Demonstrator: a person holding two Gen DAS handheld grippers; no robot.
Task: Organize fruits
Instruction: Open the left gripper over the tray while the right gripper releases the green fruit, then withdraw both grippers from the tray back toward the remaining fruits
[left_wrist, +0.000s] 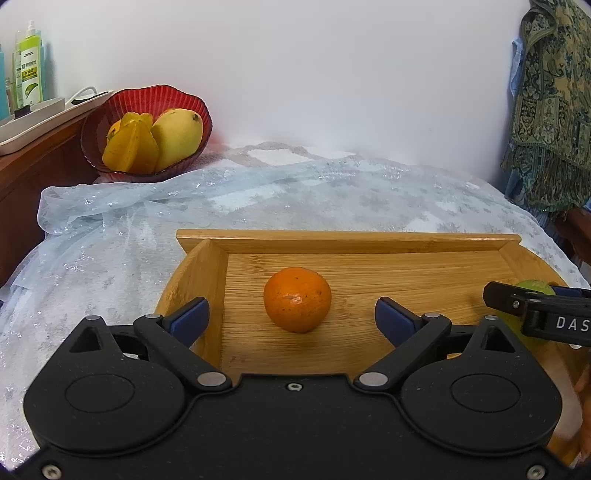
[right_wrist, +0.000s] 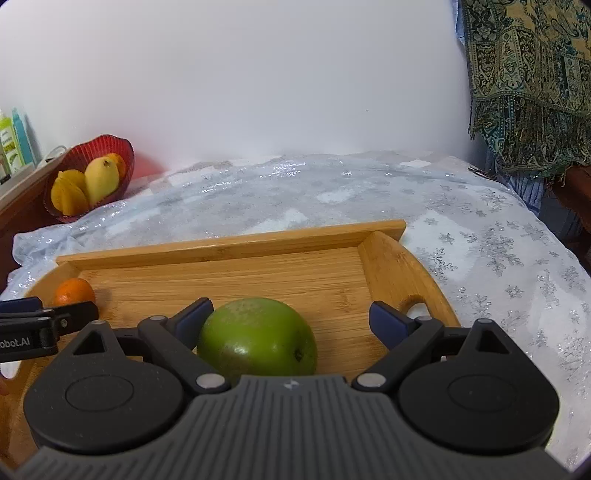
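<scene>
A wooden tray (left_wrist: 369, 242) lies on the sparkly cloth. On its floor rests an orange (left_wrist: 297, 299), between the wide-apart blue pads of my left gripper (left_wrist: 291, 306), which touch nothing. In the right wrist view a green mango (right_wrist: 258, 336) lies on the tray (right_wrist: 229, 243) inside my right gripper (right_wrist: 291, 305). The left pad is close against the mango and the right pad stands well clear of it. The orange (right_wrist: 74, 291) shows at the tray's left end. A red bowl (left_wrist: 184, 98) at the back left holds a yellow mango, a starfruit and an orange fruit.
A wooden side cabinet (left_wrist: 22, 177) with bottles (left_wrist: 31, 70) and a white tray stands at the left. A patterned cloth (left_wrist: 554, 110) hangs at the right. The pale tablecloth (left_wrist: 295, 192) spreads between the tray and the white wall.
</scene>
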